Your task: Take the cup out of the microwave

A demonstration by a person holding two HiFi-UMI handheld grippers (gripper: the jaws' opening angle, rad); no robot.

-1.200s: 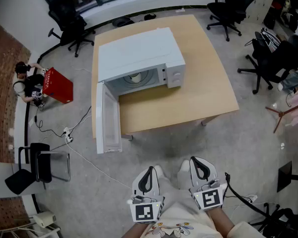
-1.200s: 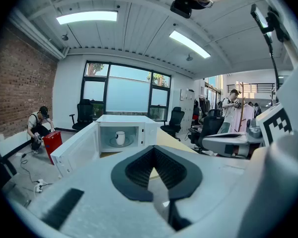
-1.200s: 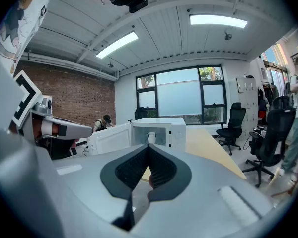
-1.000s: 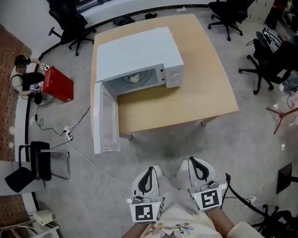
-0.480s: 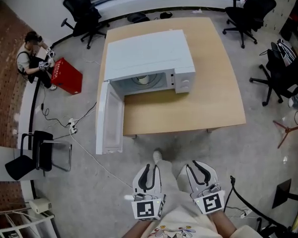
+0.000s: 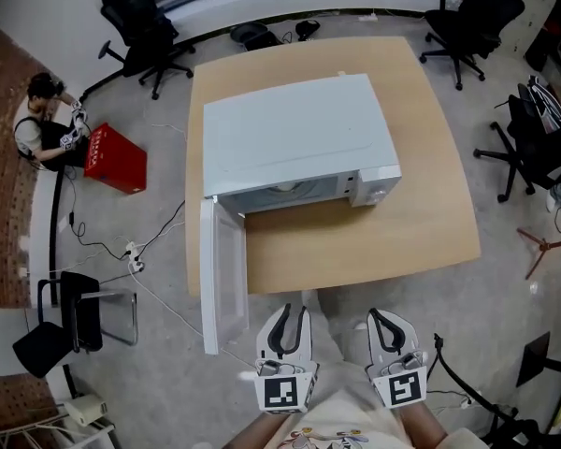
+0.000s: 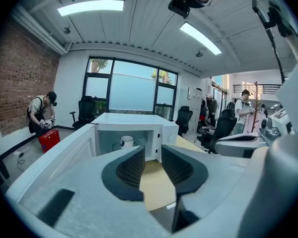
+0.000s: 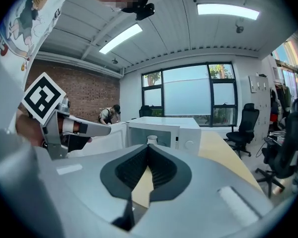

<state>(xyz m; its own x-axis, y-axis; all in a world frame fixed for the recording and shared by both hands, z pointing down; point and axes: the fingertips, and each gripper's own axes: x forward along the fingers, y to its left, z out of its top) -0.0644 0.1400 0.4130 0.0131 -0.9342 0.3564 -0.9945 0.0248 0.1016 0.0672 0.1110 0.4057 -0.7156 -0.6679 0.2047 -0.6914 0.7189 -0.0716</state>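
A white cup (image 7: 126, 141) is seen standing inside the microwave (image 6: 299, 138), well apart from both grippers. The microwave is set on the wooden tabletop (image 6: 421, 204), and its door (image 6: 222, 274) is swung fully open, reaching out past the tabletop's near edge. In the head view the cup is hidden under the microwave's top, and only a thin strip of the chamber is shown there. The left gripper (image 6: 288, 318) is held short of the tabletop, just beside the end of the open door. Its jaws are parted a little and are opening, with nothing between them. The right gripper (image 6: 391, 321) is held alongside it, with its jaws pressed together and empty. A red box (image 6: 115, 160) is placed on the floor well to the left, and a person (image 6: 39, 124) is crouched beside it. What the box holds cannot be made out.
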